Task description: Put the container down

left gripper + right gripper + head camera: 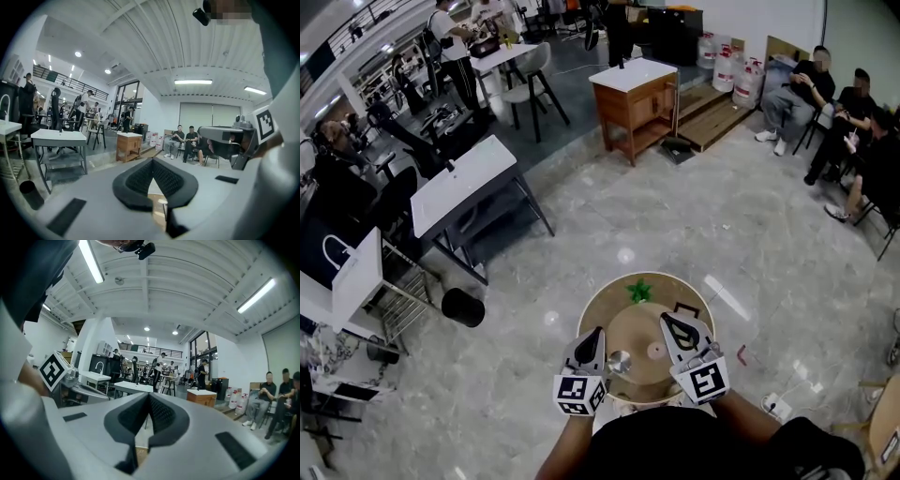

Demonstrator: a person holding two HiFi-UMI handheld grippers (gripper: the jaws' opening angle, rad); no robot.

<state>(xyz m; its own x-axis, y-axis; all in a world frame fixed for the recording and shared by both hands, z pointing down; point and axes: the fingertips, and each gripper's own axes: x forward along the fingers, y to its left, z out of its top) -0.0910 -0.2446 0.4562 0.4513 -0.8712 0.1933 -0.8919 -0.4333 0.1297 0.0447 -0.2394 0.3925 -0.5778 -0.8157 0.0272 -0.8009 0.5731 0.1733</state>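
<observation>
round table (589, 317): middle taken up by tan round container (639, 330) | far rim: blocked by green star-shaped piece (639, 292) | near side: crowded by left gripper (595, 334), right gripper (668, 321), small silver object (620, 360) between them | bare strip left along left rim | floor around: open, black bin (463, 307) well apart at left

In the head view the near rim of the round worktop (598, 314) is hidden under the person's dark torso (675, 448), the left tongs (596, 336) and the right tongs (667, 324). The small shiny thing (619, 361) just beside the left tongs' tip is too small to tell what it is. In each gripper view the tongs' grey bulk covers nearly all of the worktop, and a pale speck (162, 201) in the gap below the left pads cannot be made out.
</observation>
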